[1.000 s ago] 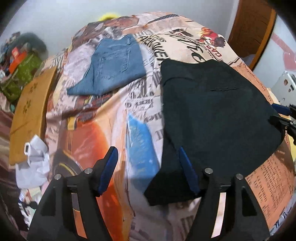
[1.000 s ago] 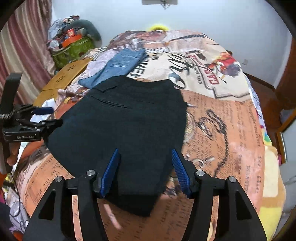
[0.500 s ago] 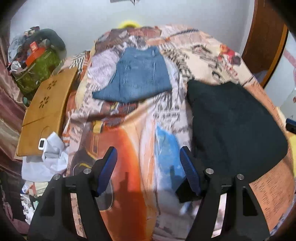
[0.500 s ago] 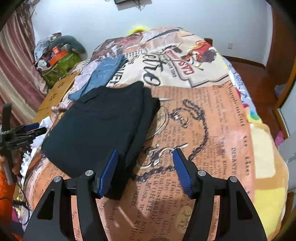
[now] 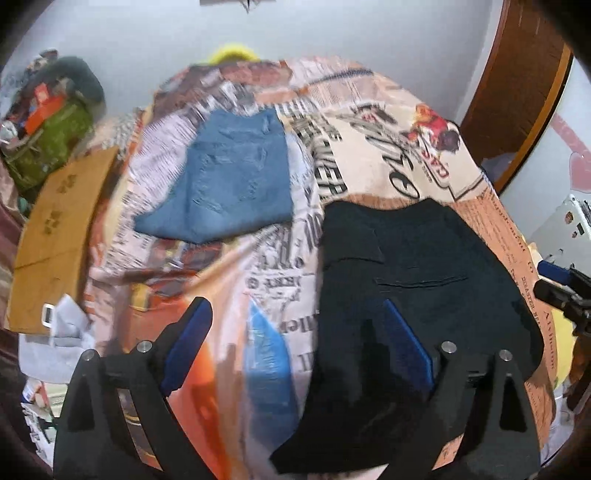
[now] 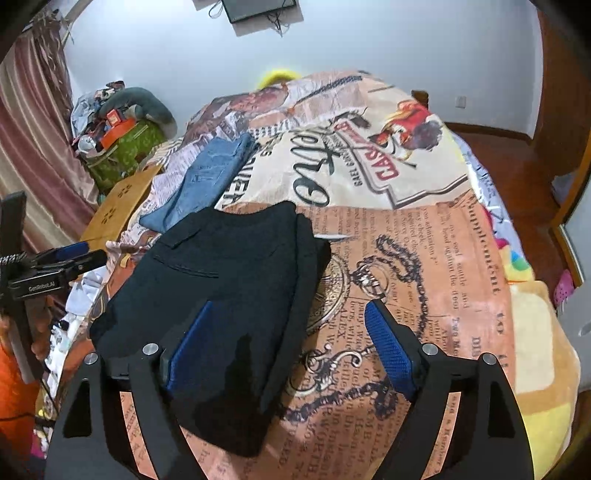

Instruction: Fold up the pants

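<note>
Both wrist cameras look steeply down over the bed (image 5: 369,155), sharing the black pants (image 6: 229,280); the left view seems blurred.

The left claw (image 6: 55,273) body reads "GenRobot.AI". The printed bed blanket (image 6: 461,258) shows "Supplement", "ALEX" and upside-down "CASH".

Pretty clearly home bedroom. Bed (image 6: 424,236) fills middle of room, covered in newspaper-print blanket (image 6: 406,266). Pale plain wall (image 6: 332,44) behind bed's far end, dark screen (image 6: 258,9) with dangling cables mounted on it. Striped curtain (image 6: 33,122) left of bed. Green bag (image 6: 122,151) heaped with clutter beside bed's far left corner. Wooden door (image 5: 517,92) right of bed, wood floor (image 6: 509,158) there too. Folded clothes lying on bed.
</note>
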`<state>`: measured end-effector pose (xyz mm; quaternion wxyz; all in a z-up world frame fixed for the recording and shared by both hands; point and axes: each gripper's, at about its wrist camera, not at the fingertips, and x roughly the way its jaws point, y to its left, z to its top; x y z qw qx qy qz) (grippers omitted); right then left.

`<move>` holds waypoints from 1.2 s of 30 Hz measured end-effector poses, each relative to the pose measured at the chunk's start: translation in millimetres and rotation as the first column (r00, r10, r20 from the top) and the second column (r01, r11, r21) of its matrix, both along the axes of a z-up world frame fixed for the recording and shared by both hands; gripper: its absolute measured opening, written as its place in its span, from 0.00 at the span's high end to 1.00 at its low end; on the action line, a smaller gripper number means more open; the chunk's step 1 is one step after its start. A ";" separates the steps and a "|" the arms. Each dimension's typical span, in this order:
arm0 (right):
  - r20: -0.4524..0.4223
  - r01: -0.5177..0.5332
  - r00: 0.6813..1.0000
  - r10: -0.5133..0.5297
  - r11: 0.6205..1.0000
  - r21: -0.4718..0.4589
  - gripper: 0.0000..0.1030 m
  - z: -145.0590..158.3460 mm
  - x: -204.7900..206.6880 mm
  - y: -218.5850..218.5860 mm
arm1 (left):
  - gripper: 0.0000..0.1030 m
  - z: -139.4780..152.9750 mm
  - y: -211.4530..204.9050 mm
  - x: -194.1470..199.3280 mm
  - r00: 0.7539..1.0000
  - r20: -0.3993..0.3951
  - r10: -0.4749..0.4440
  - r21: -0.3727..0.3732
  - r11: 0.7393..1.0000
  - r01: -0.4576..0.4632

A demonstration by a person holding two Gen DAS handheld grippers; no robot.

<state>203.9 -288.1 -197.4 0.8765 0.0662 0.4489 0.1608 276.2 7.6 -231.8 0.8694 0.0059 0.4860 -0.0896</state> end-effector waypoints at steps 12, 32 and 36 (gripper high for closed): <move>-0.189 -0.061 0.978 0.084 0.990 0.123 0.22 -46.3 30.4 5.5 | 0.09 -48.3 -17.0 43.1 0.967 -0.245 -0.072 -0.170 0.985 0.030; -0.253 -0.104 0.950 0.183 0.949 0.297 0.55 -63.4 51.1 9.9 | 0.22 -57.6 -60.5 65.3 0.929 -0.320 -0.186 -0.266 0.959 0.100; -0.197 -0.143 0.962 0.191 0.962 0.232 0.63 -50.4 42.3 15.2 | 0.32 -45.3 -60.7 48.5 0.935 -0.290 -0.204 -0.241 0.961 0.135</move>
